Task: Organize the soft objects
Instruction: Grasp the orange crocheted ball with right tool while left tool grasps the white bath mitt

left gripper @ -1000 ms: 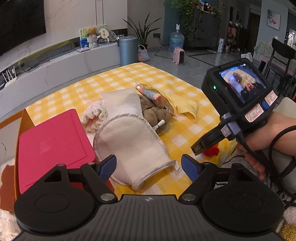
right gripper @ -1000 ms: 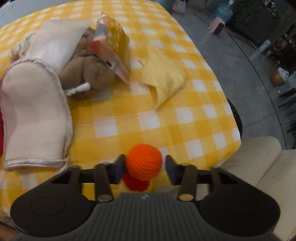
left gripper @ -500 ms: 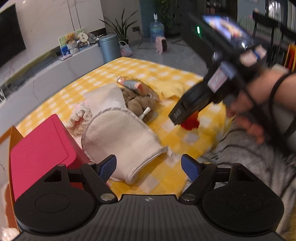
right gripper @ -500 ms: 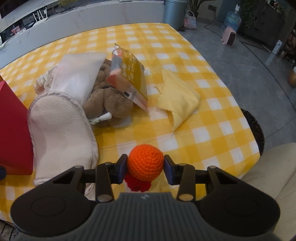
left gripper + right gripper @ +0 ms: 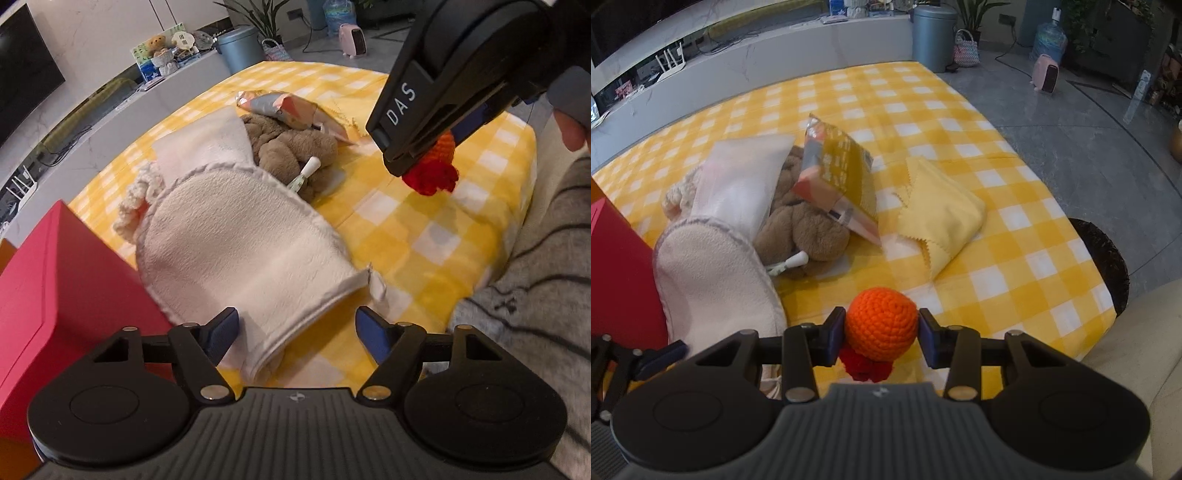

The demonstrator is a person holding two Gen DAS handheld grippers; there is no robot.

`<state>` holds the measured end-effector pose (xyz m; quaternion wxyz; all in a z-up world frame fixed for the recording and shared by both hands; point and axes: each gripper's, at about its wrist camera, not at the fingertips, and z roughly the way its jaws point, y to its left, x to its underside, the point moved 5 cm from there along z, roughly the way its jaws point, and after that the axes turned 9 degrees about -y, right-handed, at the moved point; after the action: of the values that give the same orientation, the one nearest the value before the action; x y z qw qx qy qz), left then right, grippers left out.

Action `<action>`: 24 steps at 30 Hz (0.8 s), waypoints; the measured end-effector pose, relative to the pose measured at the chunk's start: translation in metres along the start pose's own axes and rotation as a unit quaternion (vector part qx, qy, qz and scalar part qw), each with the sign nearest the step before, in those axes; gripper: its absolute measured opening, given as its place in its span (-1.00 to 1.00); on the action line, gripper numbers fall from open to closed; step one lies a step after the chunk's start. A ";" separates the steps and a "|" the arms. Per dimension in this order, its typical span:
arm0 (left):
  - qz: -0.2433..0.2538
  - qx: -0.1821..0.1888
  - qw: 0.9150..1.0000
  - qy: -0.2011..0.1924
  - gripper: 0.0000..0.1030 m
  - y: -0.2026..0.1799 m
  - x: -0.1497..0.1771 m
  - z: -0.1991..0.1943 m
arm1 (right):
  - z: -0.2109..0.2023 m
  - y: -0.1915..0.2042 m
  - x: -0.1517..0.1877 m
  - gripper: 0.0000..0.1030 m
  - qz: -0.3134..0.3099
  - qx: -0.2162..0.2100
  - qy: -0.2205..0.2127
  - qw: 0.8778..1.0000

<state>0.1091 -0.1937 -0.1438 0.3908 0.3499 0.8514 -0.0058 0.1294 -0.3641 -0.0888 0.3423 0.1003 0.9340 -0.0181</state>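
The right tongs (image 5: 881, 334) pinch an orange crocheted ball (image 5: 881, 323) with a red frill, held above the yellow checked counter (image 5: 1015, 258), near the cream mitt (image 5: 236, 251). The left tongs (image 5: 295, 332) are closing, blue pads not yet pressing the mitt's cuff between them. Behind the mitt lie a brown plush toy (image 5: 284, 147), a snack packet (image 5: 842, 177) and a yellow cloth (image 5: 938, 221); a red box (image 5: 55, 295) stands beside it.

The brown plush toy (image 5: 801, 236) lies half buried under the snack packet (image 5: 840, 177) and white cloth (image 5: 738, 184); the red box (image 5: 55, 291) runs off the left edge.
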 end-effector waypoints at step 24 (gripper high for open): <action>-0.098 0.045 0.994 0.004 0.49 0.015 -0.012 0.022 | 0.001 0.001 0.000 -0.20 -0.001 -0.004 0.003 1.000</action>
<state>0.1376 -0.1955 -0.1470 0.3685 0.2823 0.8820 -0.0805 0.1303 -0.3635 -0.0897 0.3401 0.0979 0.9352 -0.0144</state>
